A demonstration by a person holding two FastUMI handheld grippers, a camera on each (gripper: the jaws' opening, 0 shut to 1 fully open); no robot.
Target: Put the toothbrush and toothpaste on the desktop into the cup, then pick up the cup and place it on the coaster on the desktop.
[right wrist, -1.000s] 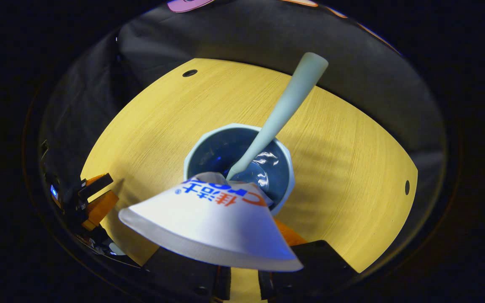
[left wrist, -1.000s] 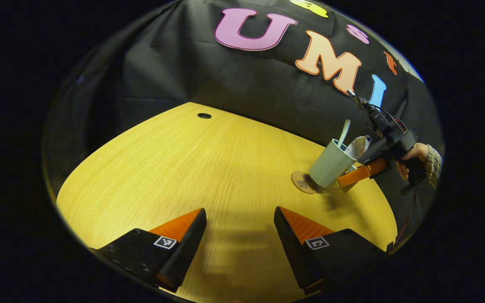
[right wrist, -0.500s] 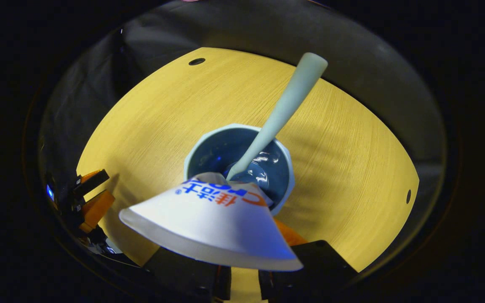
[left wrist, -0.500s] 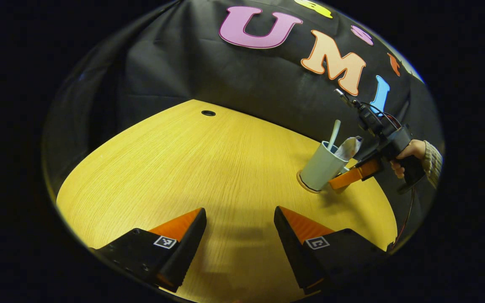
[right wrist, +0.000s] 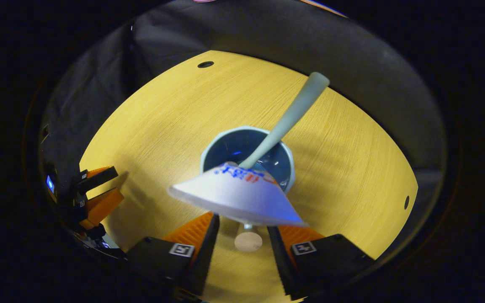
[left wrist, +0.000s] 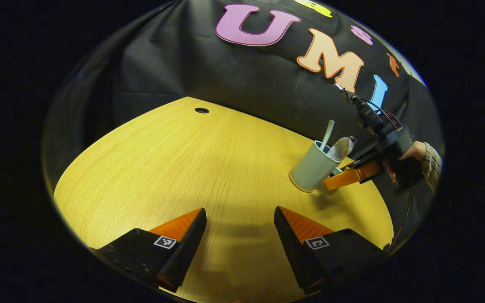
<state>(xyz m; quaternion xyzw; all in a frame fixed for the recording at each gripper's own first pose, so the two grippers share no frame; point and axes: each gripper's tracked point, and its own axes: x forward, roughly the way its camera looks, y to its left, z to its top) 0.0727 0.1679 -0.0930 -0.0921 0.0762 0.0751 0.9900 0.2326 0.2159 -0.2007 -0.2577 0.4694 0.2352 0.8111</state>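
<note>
The cup [left wrist: 312,166] stands upright on the tabletop [left wrist: 209,168] with the toothbrush [left wrist: 326,134] and the toothpaste [left wrist: 340,148] both leaning out of its mouth, so the loading part of the job looks done. Under the cup's base in the left gripper view a thin brownish edge shows, which I take to be the coaster [left wrist: 296,187]; the cup seems to sit on it, though how well centred it is cannot be told from here. In the right gripper view the right tongs [right wrist: 239,235] are spread, their fingers standing either side of the cup's handle without pressing on it, and the cup [right wrist: 249,156] lies just ahead of them; that reads as a release. A hand [left wrist: 411,152] holds this tool at the far right of the left gripper view. The left tongs [left wrist: 240,223] are spread too and hold nothing, hovering over bare wood well apart from the cup. What seems left is only to draw the right tongs clear without nudging the handle. As for writing, the toothpaste [right wrist: 242,191] carries blue and red lettering on its white tube, seen upside down and too foreshortened to make out; the square black-and-white markers on the tongs are patterns, not words.
</note>
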